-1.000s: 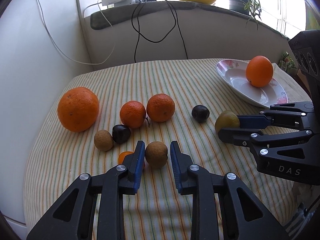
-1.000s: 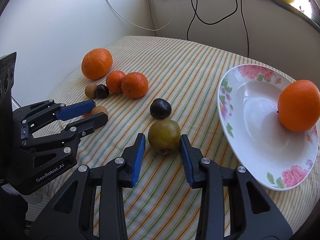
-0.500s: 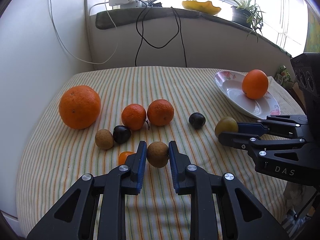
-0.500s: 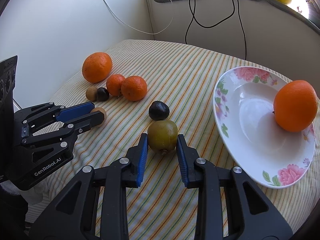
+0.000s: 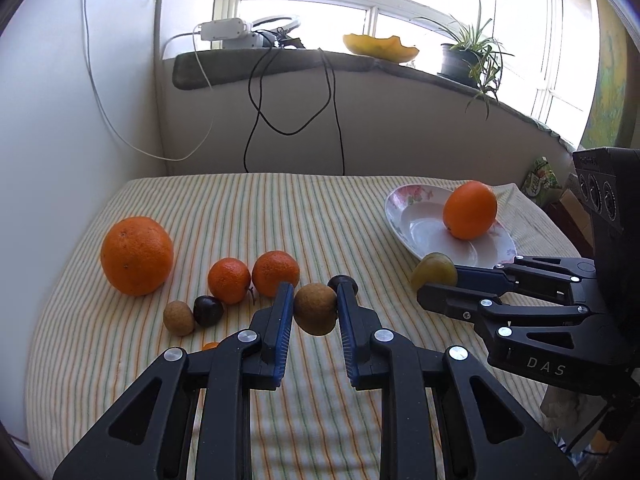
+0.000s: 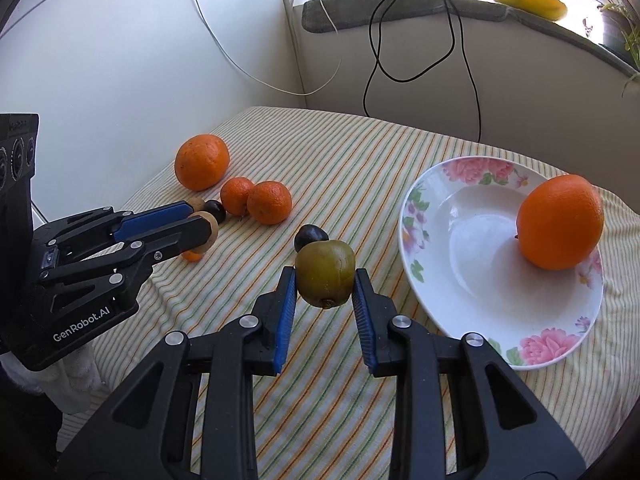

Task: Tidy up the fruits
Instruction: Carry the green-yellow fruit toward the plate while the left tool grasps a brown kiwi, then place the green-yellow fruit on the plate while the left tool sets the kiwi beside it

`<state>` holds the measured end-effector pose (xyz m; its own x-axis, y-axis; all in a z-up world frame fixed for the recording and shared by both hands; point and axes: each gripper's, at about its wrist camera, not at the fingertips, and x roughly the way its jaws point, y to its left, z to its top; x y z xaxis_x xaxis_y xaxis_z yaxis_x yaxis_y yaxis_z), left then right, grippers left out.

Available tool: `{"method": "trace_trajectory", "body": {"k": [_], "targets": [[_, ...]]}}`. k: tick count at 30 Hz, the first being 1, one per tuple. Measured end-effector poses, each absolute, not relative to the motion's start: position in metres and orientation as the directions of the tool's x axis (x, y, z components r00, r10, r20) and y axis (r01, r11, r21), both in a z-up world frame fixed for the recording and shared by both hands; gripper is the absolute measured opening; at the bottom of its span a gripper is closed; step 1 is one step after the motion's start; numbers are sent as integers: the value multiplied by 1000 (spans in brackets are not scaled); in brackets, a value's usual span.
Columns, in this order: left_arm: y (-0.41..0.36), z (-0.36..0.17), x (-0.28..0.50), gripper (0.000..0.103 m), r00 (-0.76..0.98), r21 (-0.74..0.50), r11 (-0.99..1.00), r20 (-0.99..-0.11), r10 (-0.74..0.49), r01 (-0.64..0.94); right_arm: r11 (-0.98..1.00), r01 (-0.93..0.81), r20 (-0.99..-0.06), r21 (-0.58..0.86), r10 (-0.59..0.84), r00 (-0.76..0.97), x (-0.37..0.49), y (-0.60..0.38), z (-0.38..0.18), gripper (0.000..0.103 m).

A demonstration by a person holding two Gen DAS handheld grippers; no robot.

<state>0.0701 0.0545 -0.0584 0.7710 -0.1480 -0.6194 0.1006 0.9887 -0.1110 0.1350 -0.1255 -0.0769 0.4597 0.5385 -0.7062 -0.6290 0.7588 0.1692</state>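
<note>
My left gripper (image 5: 315, 307) is shut on a small brown round fruit (image 5: 315, 309), held just above the striped tablecloth (image 5: 260, 216). My right gripper (image 6: 325, 280) is shut on a green-brown kiwi (image 6: 325, 273), lifted off the cloth beside the flowered plate (image 6: 436, 280). An orange (image 6: 560, 222) sits in that plate. On the cloth lie a big orange (image 5: 137, 255), two mandarins (image 5: 229, 281) (image 5: 275, 273), a second brown fruit (image 5: 179, 317) and two dark plums (image 5: 208, 311) (image 6: 310, 235). In the left wrist view the right gripper (image 5: 430, 286) holds the kiwi (image 5: 434, 272) by the plate rim.
White walls close the table's left and back sides. Cables (image 5: 294, 92) hang down the back wall from a sill with a power adapter (image 5: 224, 29), a yellow bowl (image 5: 380, 46) and a potted plant (image 5: 468, 60). A tiny orange fruit (image 6: 191, 256) lies under the left gripper.
Both grippers closed on their fruits and rose: the brown fruit and the kiwi have left the cloth. Both views tilted up, showing more of the window.
</note>
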Motion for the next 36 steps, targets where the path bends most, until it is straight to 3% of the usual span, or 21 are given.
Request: {"method": "trace_trajectory", "body": {"k": [14,36], "targets": [[4,-48,100,21,768,-154,970,-593,-242,187,818,-557,-686,143,487,540,143,-175,-67,29],[-52,-60,133,21,727,-124,957,-626,-280,262,871,-467,-686,153,434,584,166,-228,-73,29]]}}
